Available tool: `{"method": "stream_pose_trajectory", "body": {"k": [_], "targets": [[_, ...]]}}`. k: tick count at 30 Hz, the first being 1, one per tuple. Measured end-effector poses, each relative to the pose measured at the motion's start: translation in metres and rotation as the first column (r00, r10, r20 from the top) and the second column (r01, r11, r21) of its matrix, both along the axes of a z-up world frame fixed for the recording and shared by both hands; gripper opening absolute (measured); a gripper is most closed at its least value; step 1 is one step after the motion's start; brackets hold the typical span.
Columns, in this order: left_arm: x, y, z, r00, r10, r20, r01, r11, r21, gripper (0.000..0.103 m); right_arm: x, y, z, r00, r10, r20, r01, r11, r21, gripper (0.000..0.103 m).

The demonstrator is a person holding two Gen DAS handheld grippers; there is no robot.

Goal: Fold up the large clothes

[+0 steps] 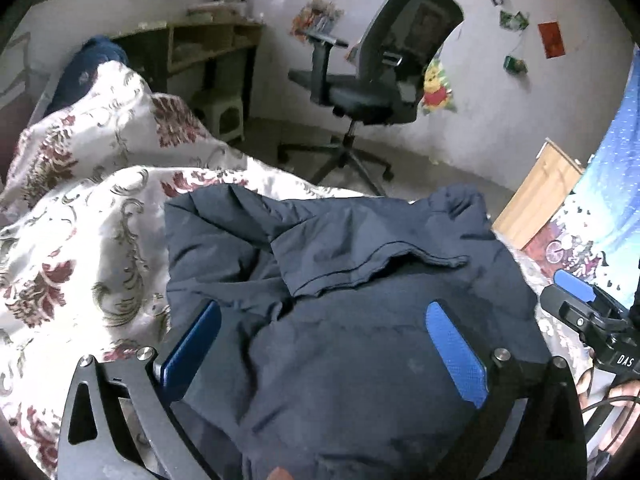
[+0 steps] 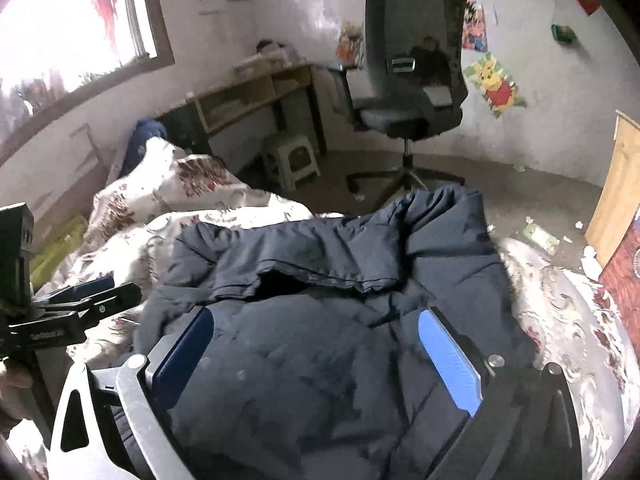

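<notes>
Navy padded jacket (image 1: 340, 320), folded, lies on floral quilt (image 1: 80, 240). Left gripper (image 1: 324, 344) and right gripper (image 2: 316, 356) both released, empty. Right gripper's body reads "DAS"; remainder is cut off.

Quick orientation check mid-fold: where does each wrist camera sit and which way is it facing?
Left wrist: sits on the left claw, angled down over the dark jacket on the floral quilt; own open fingers frame the view, with the right claw at its right edge.
Right wrist: sits on the right claw, angled down over the same jacket; own open fingers show, with the left claw at its left edge.
Shared: jacket, quilt, office chair, desk, stool.
</notes>
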State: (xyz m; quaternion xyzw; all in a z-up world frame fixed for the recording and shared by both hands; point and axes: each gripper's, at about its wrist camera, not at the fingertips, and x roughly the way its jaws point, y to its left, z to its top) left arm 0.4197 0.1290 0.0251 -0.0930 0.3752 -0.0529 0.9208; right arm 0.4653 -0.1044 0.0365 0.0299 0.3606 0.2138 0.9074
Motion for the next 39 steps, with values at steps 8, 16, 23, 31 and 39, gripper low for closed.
{"method": "stream_pose_trajectory", "body": {"k": [8, 16, 23, 31, 39], "targets": [[-0.061, 0.006, 0.033, 0.995, -0.03, 0.094, 0.031, 0.999, -0.015, 0.101, -0.07, -0.002, 0.026, 0.997, -0.043, 0.066, 0.043, 0.999, 0.002, 0.103], [-0.11, -0.004, 0.052, 0.988, -0.087, 0.127, 0.088, 0.996, -0.008, 0.101, -0.139, -0.01, 0.063, 0.99, -0.11, 0.089, 0.114, 0.993, -0.032, 0.103], [-0.146, -0.014, 0.056, 0.985, -0.113, 0.13, 0.112, 0.994, 0.022, 0.101, -0.171, -0.016, 0.069, 0.988, -0.109, 0.112, 0.115, 0.992, -0.047, 0.103], [-0.182, -0.021, 0.024, 0.987, -0.126, 0.103, 0.118, 0.989, 0.087, 0.101, -0.209, -0.025, 0.048, 0.99, -0.018, 0.138, 0.034, 0.993, -0.113, 0.103], [-0.215, -0.033, -0.014, 0.989, -0.128, 0.077, 0.114, 0.979, 0.168, 0.101, -0.233, -0.049, 0.012, 0.995, 0.023, 0.1, -0.012, 0.993, -0.118, 0.103]]}}
